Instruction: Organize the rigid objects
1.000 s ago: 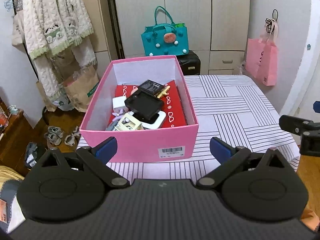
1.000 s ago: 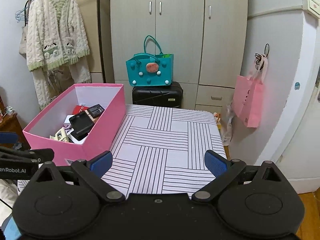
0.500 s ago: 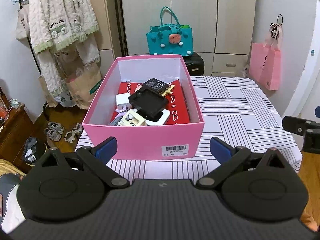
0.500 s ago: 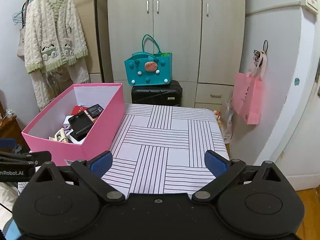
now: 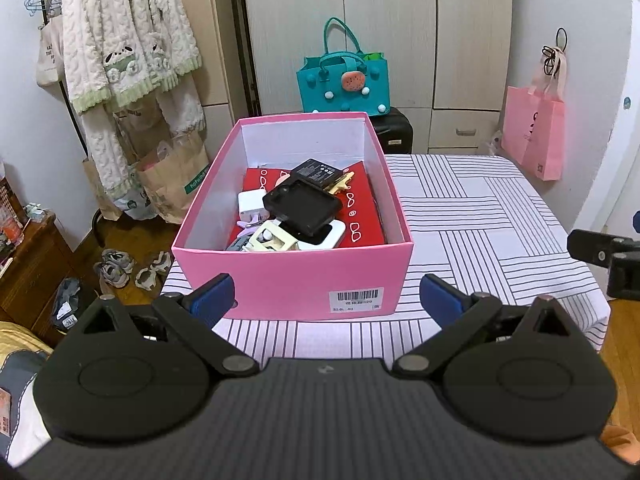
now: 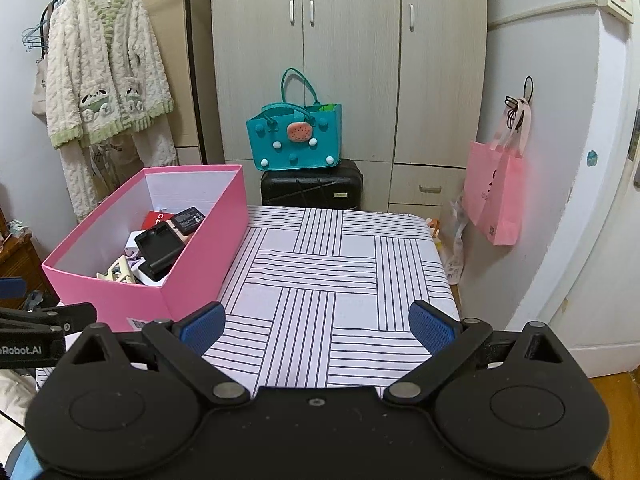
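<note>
A pink box (image 5: 294, 276) stands on the left part of a table with a striped cloth (image 5: 480, 220). Inside lie a red case (image 5: 366, 216), a black case (image 5: 302, 208), a black battery (image 5: 318, 172), a white charger (image 5: 251, 202) and other small items. My left gripper (image 5: 326, 300) is open and empty, just in front of the box's near wall. My right gripper (image 6: 316, 326) is open and empty over the near edge of the cloth (image 6: 332, 280), to the right of the box (image 6: 192, 276).
A teal bag (image 6: 294, 140) sits on a black suitcase (image 6: 312, 188) behind the table, before wardrobe doors. A pink bag (image 6: 496, 196) hangs on the right wall. A fleece robe (image 5: 128, 48) hangs at left, with paper bags and shoes (image 5: 116, 266) on the floor.
Both grippers have drawn back and risen a little, so the box and table sit lower and farther in each view. Both stay open and empty.
</note>
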### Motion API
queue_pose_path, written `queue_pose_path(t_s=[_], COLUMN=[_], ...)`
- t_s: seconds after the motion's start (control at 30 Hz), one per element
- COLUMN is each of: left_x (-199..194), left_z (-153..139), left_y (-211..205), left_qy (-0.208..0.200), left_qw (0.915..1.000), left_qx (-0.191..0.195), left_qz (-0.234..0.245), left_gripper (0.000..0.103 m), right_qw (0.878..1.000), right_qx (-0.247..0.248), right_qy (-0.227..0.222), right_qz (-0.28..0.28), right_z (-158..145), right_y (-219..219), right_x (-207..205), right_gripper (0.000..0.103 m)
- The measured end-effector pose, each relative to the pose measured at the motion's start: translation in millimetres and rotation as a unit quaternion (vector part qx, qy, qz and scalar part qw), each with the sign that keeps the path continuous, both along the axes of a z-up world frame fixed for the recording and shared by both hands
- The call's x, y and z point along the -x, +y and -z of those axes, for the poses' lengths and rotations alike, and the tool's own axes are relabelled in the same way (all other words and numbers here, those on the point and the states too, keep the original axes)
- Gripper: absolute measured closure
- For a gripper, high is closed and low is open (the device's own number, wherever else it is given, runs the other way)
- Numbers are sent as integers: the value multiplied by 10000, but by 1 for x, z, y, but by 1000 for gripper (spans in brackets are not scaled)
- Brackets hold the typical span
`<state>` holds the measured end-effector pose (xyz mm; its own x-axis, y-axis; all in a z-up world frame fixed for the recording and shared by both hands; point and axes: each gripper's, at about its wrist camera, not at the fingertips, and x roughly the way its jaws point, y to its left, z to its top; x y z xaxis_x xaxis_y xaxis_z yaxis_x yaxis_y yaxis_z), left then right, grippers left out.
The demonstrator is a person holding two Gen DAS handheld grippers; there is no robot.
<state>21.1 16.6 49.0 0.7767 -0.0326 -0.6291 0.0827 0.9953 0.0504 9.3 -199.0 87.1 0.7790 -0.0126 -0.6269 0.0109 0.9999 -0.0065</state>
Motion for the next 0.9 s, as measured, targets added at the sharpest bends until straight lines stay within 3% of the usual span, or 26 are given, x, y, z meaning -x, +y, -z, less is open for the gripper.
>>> queue_pose_path(t_s=[0.9], left_x=[4], left_z=[-2], left_y=[-3], left_qy=[-78], left_qw=[9999], left_qx=[-93], left_qz=[25], left_gripper=[0], right_qw=[10000], right_qx=[18], right_qy=[-29], right_qz=[-7], right_z=[-2], right_y=[-1], right_x=[5], right_gripper=[3])
